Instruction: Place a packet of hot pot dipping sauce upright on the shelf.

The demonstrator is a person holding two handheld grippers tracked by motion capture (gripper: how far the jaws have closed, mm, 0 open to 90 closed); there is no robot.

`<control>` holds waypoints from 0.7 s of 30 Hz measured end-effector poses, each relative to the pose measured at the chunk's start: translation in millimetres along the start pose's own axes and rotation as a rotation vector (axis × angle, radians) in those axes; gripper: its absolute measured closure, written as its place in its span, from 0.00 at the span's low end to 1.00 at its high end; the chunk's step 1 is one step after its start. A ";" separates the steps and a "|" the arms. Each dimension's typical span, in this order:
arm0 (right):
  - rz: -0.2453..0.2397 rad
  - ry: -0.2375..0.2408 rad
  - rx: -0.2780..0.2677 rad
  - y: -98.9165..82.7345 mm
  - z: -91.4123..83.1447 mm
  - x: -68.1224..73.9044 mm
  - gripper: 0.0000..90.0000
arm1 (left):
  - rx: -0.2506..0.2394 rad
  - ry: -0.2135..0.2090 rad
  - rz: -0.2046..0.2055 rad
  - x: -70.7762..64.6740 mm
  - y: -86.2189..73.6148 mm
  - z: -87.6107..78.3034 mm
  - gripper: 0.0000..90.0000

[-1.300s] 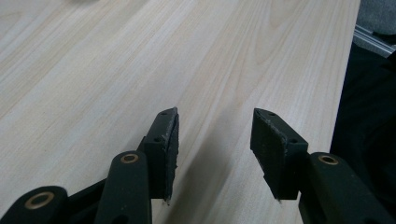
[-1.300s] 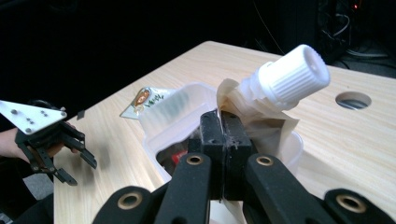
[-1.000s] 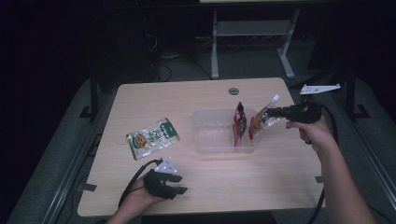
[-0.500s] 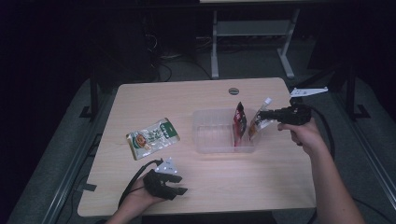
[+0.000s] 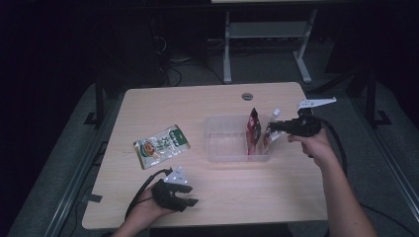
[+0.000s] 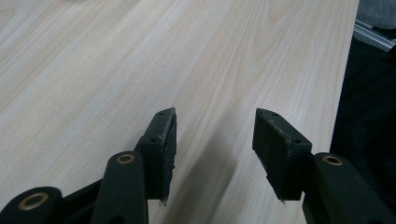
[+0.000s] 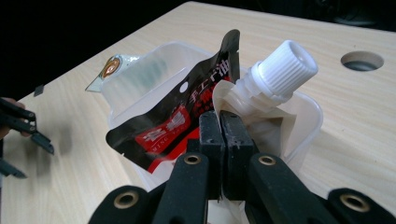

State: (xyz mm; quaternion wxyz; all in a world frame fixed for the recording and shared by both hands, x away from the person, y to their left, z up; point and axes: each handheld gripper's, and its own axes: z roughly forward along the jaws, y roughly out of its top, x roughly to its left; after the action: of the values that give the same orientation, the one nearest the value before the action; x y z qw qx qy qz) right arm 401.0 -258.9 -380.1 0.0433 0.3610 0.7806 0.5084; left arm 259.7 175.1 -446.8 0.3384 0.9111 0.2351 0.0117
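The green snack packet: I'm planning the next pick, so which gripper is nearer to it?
Left. The left gripper rests on the table just below the green snack packet; the right gripper is across the clear bin, clamping a spouted pouch.

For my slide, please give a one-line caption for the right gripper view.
Right gripper shut on a white spouted pouch beside a black-and-red packet at the clear plastic bin.

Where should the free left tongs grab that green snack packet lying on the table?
Probably by a short end seam. The green packet lies flat on the table, angled, apart from the clear tub. Its near-left end faces the open left tongs, so come in low from that side and slide one jaw under the thin edge.
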 end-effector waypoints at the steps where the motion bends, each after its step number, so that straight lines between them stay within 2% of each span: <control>1: -0.001 -0.002 -0.011 -1.3 0.4 0.8 0.97 | 0.001 0.000 0.001 0.1 0.0 0.0 0.55; 4: 0.022 0.003 -0.046 -5.6 -0.5 0.7 0.92 | 0.004 -0.001 0.003 0.2 -0.1 -0.1 0.54; 10: 0.012 -0.038 -0.027 -6.5 -5.4 7.2 0.64 | -0.003 -0.002 -0.007 -0.4 -0.5 0.1 0.54; 14: 0.006 -0.063 -0.034 -6.3 -11.8 14.2 0.51 | -0.002 -0.003 -0.003 -0.3 -0.7 0.0 0.53; 18: -0.019 -0.096 -0.018 -8.0 -18.9 24.8 0.43 | 0.000 -0.003 0.009 0.2 -1.1 -0.9 0.52; 21: -0.046 -0.124 -0.008 -10.6 -24.3 33.7 0.41 | 0.003 -0.004 0.010 1.1 -1.8 -1.8 0.50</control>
State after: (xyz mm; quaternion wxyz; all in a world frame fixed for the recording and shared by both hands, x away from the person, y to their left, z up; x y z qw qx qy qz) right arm 360.1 -259.3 -367.1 0.1048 0.3738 0.7824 0.4869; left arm 259.5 177.9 -446.6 0.3376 0.9127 0.2301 0.0113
